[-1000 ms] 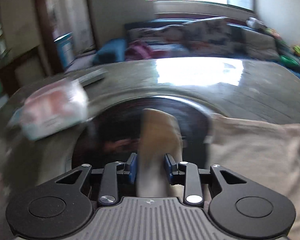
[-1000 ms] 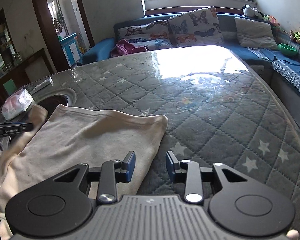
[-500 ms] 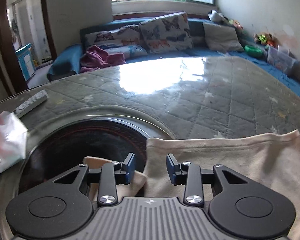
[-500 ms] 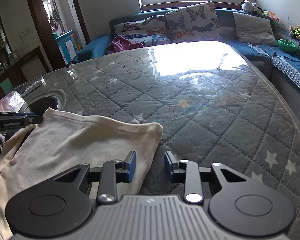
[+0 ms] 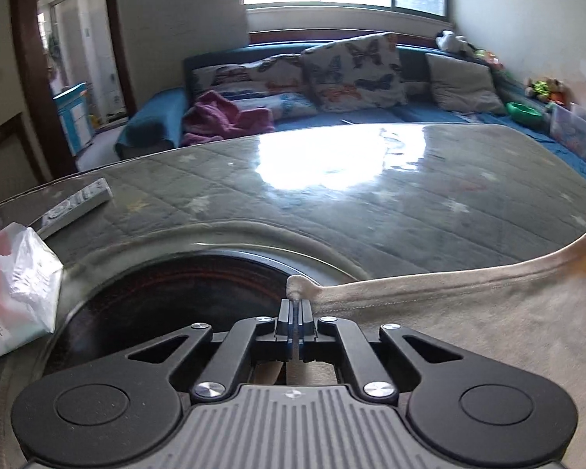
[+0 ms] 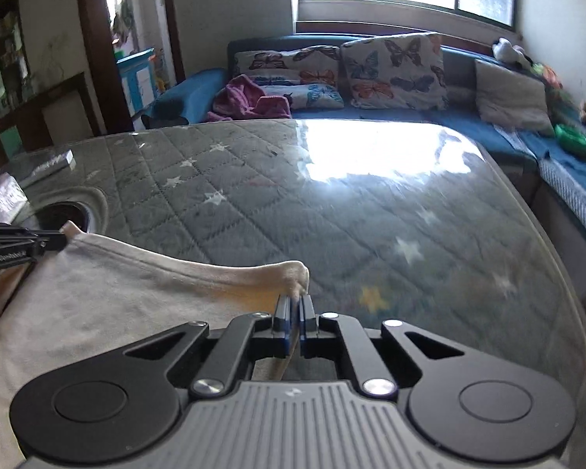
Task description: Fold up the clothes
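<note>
1. Both tongs were open a moment ago; now the left tongs and right tongs each pinch a corner of the beige cloth.
2. The cloth lies on the bench, ready to lift and fold.

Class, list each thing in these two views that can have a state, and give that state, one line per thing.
Left gripper: shut on a corner of the beige garment.
Right gripper: shut on the other corner.
Beige garment: spread on the table, its far edge pulled between both grippers.
Remote control: lying flat on the table.
Tissue pack: lying on the table, closed.
</note>
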{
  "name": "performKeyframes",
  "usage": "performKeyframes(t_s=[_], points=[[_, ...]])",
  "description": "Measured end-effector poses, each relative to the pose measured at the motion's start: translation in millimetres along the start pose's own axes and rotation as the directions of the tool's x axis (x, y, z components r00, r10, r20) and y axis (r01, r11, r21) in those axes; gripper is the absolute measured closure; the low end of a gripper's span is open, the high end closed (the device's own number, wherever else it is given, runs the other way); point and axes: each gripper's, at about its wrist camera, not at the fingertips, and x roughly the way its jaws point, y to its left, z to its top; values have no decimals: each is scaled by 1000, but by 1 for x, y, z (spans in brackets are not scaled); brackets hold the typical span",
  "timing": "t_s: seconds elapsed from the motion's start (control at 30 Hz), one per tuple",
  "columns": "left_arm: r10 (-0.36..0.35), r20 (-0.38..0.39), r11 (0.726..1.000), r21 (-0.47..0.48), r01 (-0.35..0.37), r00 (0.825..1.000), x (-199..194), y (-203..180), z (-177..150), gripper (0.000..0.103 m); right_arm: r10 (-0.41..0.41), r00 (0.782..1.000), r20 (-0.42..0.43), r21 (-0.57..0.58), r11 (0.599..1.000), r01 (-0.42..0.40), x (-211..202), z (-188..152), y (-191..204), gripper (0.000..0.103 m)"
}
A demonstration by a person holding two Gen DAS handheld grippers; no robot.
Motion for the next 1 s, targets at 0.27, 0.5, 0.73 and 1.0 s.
performKeyframes(t_s=[0.27, 0.5, 0.73, 1.0], points=[[22, -6, 1000, -14, -22, 1000, 1, 6, 7, 93, -21, 1000, -10, -67, 998, 20, 20, 16, 12, 91], [-55, 18, 998, 15, 54, 998, -34, -5, -4, 92, 75, 997, -6, -144, 987, -75, -32, 2, 34, 88], [-201, 9, 971, 136, 198, 979, -80, -35, -42, 92, 258, 959, -118, -299, 911, -282, -80, -56, 101, 88], [-262, 27, 955, 151, 255, 965, -116, -42, -88, 91, 319, 933, -164, -426, 830, -359, -109, -108, 156, 88]])
